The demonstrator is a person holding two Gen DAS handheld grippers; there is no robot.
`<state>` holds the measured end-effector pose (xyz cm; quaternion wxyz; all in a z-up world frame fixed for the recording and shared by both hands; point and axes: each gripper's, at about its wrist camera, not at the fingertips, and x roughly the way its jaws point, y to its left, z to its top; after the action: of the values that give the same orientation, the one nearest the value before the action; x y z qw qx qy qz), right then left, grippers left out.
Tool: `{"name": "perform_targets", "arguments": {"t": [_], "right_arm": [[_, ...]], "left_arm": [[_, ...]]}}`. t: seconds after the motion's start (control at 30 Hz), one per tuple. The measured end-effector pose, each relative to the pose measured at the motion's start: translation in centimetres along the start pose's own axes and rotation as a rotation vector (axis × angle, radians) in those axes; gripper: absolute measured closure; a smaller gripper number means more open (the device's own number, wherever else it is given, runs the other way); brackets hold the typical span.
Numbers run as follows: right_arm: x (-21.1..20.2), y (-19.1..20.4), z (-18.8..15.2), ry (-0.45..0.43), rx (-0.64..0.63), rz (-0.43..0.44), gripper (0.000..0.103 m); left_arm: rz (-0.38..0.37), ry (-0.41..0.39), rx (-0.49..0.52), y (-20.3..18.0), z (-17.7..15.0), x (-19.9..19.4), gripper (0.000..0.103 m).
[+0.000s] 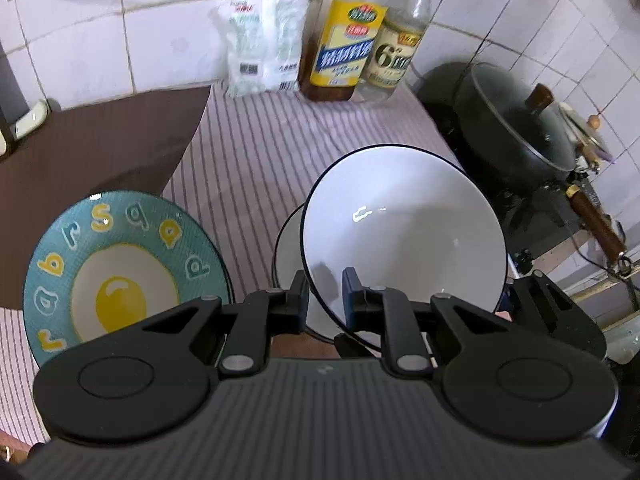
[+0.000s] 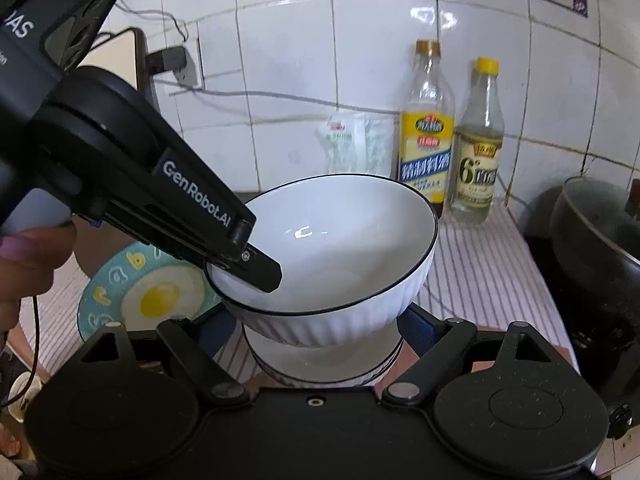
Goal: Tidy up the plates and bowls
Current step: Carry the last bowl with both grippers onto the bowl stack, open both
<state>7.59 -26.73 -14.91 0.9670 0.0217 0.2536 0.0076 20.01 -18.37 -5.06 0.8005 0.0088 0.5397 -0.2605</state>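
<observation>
Striped cloth point(image 1: 256, 152) under left tongs point(image 1: 326, 298) gripping white bowl point(image 1: 404, 232); right tongs point(image 2: 318, 334) apparently open.

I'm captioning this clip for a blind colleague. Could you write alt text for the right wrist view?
The left tool grips the rim of a white bowl, held tilted above a second white bowl. An egg-patterned plate lies to the left; two bottles stand by the tiled wall.
</observation>
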Motion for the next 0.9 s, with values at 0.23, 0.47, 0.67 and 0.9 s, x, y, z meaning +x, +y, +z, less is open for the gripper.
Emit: {"name": "perform_targets", "arguments": {"t": [0.23,0.47,0.67,0.9], "right_arm": [[1.0,-0.8,-0.3,0.029,0.005,0.068,0.012],[1.8,-1.2,-0.2,0.065,-0.045,0.061,0.012],[2.0,-0.9,-0.1,0.100,-0.110,0.028,0.012],[2.1,-1.3,-0.5,0.111,-0.101,0.024,0.010]], "left_arm": [[0.020,0.028,-0.011,1.0,-0.2,2.2,0.087],[0.025,0.031,0.004,0.6,-0.2,3.0,0.087],[0.069,0.019,0.022,-0.4,-0.7,3.0,0.087],[0.125,0.019,0.052,-1.9,-1.2,3.1,0.087]]}}
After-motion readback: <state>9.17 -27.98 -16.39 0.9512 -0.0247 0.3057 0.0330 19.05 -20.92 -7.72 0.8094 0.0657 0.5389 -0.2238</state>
